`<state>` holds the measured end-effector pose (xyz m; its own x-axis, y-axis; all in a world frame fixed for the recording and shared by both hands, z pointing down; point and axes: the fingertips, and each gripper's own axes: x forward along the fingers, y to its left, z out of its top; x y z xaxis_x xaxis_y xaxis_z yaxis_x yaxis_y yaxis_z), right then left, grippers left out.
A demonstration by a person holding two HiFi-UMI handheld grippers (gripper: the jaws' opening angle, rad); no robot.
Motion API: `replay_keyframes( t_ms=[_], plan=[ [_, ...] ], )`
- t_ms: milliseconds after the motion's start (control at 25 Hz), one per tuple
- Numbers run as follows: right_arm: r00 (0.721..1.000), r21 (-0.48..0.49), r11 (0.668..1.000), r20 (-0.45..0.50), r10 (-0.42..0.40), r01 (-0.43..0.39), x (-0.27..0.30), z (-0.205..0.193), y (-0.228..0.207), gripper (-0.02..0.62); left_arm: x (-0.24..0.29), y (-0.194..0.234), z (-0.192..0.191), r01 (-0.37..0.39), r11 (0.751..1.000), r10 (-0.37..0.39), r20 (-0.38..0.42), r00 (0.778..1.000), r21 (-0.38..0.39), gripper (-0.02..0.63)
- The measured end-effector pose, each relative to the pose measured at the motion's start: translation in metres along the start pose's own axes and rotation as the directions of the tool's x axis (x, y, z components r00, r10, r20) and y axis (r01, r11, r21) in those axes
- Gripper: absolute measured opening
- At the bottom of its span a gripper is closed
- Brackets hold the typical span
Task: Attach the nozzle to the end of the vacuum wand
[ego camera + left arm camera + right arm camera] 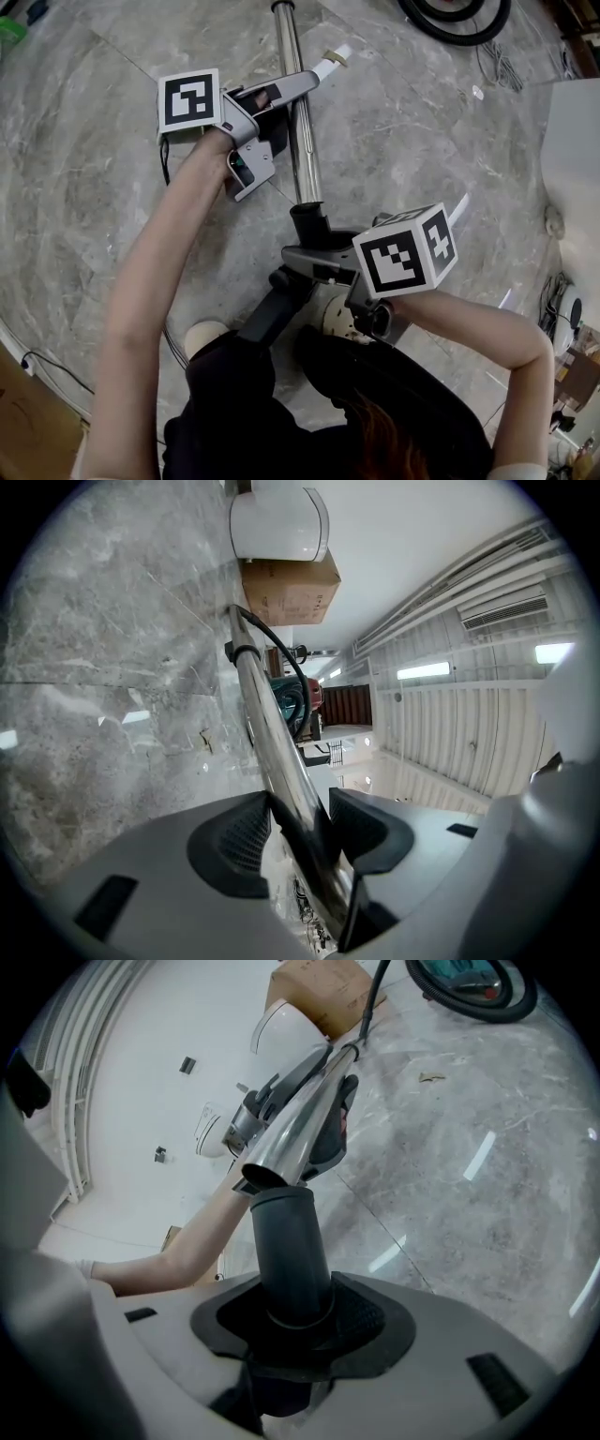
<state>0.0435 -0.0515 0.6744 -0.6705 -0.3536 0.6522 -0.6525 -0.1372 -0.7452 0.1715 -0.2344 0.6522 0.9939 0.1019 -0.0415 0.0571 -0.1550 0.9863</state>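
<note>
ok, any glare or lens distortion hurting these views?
Head view: sharp, faint light streaks on the glossy floor. Left gripper view: heavy fisheye, dark corners, ceiling lamps blown out, wand mirror-bright. Right gripper view: same fisheye, streak glare on floor, nozzle crisp.

Open floor [422, 141] right of wand [302, 141]

One wand [298, 141], one nozzle [291, 1241] — two claws [298, 810] [302, 1321]
</note>
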Motion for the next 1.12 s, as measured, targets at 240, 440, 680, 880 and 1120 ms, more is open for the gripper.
replay_keyframes(
  t_ms=[240, 440, 680, 880, 1120],
  plan=[
    [0.996, 0.085, 0.995, 0.081, 0.044, -0.051, -0.002, 0.009, 0.003, 0.196, 0.0, 0.005, -0.001, 0.0, 1.0, 0.0, 0.041, 0.999, 0.01, 0.201],
    [0.994, 0.169, 0.983, 0.092, 0.061, -0.076, 0.004, 0.009, 0.004, 0.196, 0.0, 0.009, -0.002, 0.003, 0.999, -0.005, 0.046, 0.999, 0.038, 0.202],
    [0.997, 0.3, 0.951, 0.013, 0.074, -0.075, 0.013, -0.003, -0.002, 0.196, 0.002, 0.023, -0.013, -0.034, 0.992, 0.039, -0.039, 0.998, 0.123, 0.204],
    [0.996, 0.332, 0.942, -0.059, 0.07, -0.046, 0.017, -0.014, -0.006, 0.196, 0.002, 0.027, -0.025, -0.019, 0.986, 0.035, -0.093, 0.995, 0.165, 0.209],
    [0.983, 0.323, 0.946, -0.17, 0.067, -0.009, 0.026, -0.025, -0.011, 0.196, -0.005, 0.036, -0.033, -0.021, 0.977, 0.06, -0.176, 0.983, 0.213, 0.212]
  ],
)
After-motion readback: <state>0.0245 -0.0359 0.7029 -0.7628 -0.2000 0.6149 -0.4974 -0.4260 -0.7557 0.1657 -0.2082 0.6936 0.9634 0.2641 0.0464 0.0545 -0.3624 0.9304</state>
